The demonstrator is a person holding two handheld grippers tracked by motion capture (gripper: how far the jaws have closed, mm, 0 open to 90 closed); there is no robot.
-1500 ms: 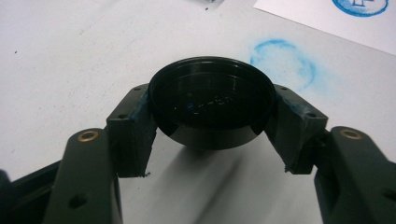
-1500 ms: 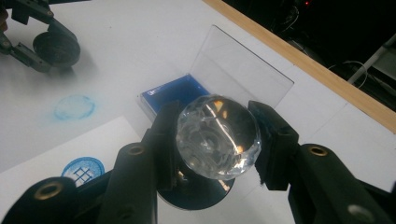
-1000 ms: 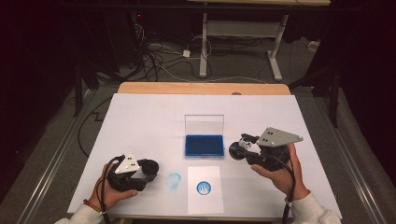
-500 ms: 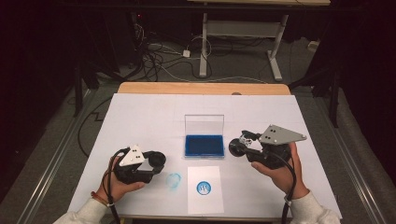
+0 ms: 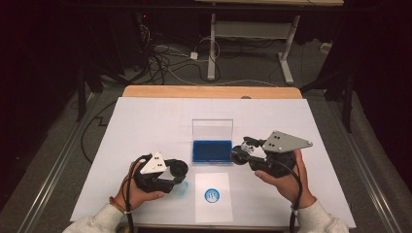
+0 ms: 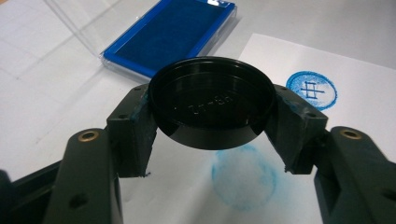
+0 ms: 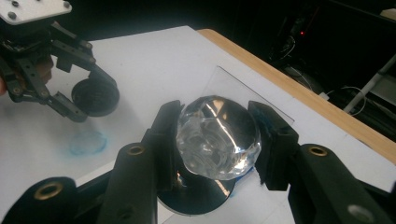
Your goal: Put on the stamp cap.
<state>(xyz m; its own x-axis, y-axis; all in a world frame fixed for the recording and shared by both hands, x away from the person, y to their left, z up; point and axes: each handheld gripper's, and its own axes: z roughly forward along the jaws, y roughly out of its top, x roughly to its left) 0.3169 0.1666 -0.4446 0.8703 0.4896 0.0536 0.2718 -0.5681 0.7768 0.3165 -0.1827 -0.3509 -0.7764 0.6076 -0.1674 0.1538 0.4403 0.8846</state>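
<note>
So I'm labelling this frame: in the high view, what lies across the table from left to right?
left gripper holding a black cap → white card with a blue stamp mark → right gripper holding a clear-handled stamp

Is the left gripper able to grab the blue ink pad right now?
Probably not yet: the left gripper is shut on a black cap, so its jaws are full. The ink pad itself lies open and uncovered nearby.

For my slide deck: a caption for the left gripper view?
Left gripper clamps a black round cap above a blue smudge.
</note>
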